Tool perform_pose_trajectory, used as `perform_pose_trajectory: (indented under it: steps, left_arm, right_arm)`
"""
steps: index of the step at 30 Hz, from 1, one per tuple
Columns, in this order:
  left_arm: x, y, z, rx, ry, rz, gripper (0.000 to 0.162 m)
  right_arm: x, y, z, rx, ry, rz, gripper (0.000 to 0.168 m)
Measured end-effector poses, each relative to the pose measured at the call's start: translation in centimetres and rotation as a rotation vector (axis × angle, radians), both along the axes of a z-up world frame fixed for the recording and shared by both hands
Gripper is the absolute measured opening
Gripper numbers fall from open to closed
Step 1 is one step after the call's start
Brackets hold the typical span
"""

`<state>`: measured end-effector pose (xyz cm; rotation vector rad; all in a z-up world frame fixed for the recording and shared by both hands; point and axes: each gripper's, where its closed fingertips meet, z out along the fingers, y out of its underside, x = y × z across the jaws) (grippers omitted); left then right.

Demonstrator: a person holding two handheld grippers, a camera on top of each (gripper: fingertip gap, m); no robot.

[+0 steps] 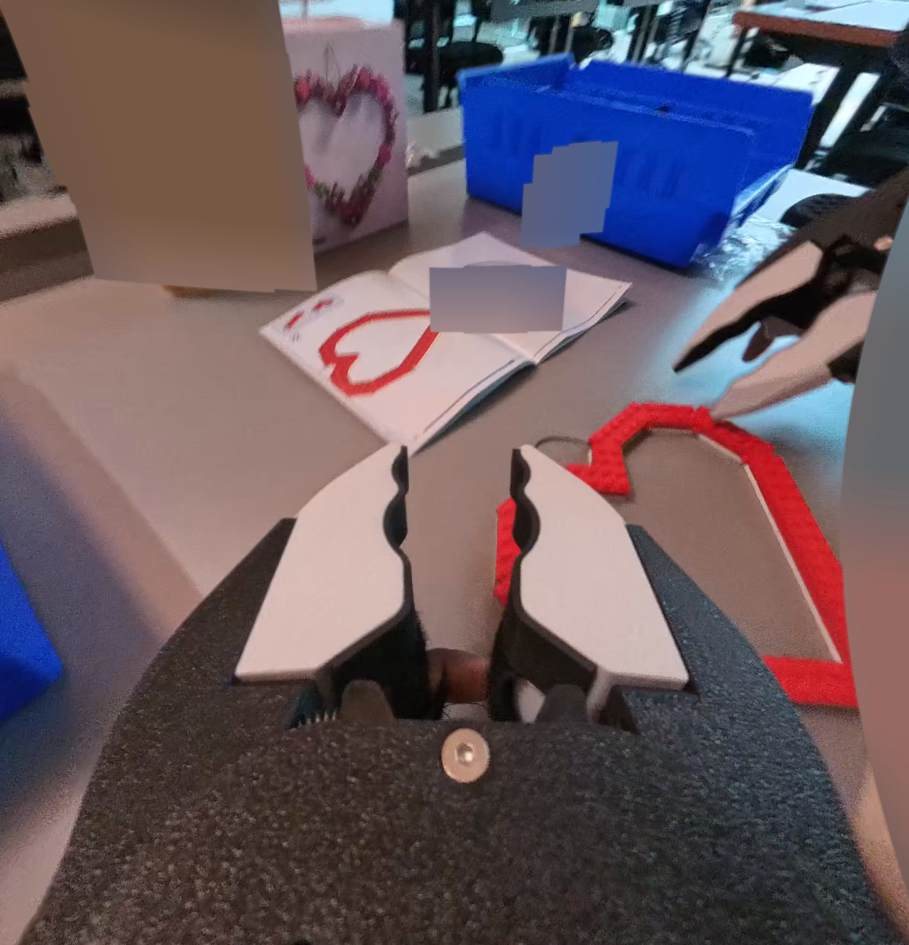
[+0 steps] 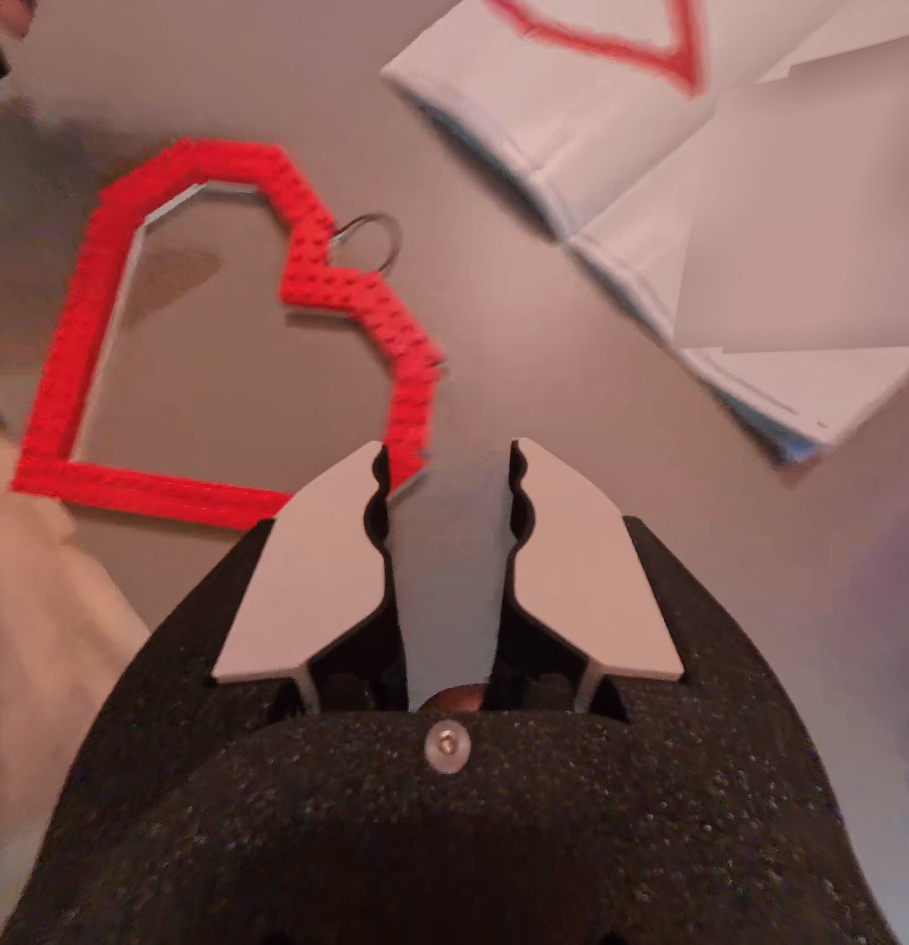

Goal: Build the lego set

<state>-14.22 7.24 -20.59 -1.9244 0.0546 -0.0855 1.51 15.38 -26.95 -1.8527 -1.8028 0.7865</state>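
Left claw (image 1: 457, 455) agape, empty; red heart frame (image 1: 780, 491) beside; right claw (image 2: 448, 450) agape.

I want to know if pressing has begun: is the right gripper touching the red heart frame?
Cannot tell: in the left wrist view the right gripper overlaps the red heart frame, contact unclear.

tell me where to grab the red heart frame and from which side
Probably one straight side bar of the red heart frame. It lies flat on the table, so come from above with an open claw, one finger inside the hollow middle and one outside. The bar is narrow and even there, unlike the stepped lobes near the wire loop.
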Motion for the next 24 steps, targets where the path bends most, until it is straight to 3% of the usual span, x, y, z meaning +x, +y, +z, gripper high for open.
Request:
perform_pose_trajectory:
  steps: [3,6,9,14,20,24]
  left_arm:
    - [2.2,3.2,2.0,0.067,0.12,-0.125,0.034]
    - [5.9,8.2,1.7,0.002,0.249,-0.323,0.038]
    - [9.2,13.1,-0.5,-0.097,0.425,-0.508,0.042]
    - [12.6,19.3,-4.0,-0.153,0.445,-0.676,0.033]
    - [14.1,21.1,-6.8,-0.233,0.41,-0.755,0.03]
    - [13.7,21.3,-6.7,-0.244,0.284,-0.76,0.006]
  right_arm:
    - [0.1,5.9,2.6,0.064,0.133,-0.229,0.049]
    - [0.6,10.5,3.0,0.109,0.171,-0.417,0.05]
    - [0.1,10.5,1.5,0.043,0.161,-0.411,0.054]
    - [0.3,11.4,0.6,0.03,0.148,-0.439,0.049]
    - [1.5,11.8,0.4,0.001,0.156,-0.435,0.048]
    - [1.7,11.5,0.0,-0.021,0.168,-0.434,0.047]
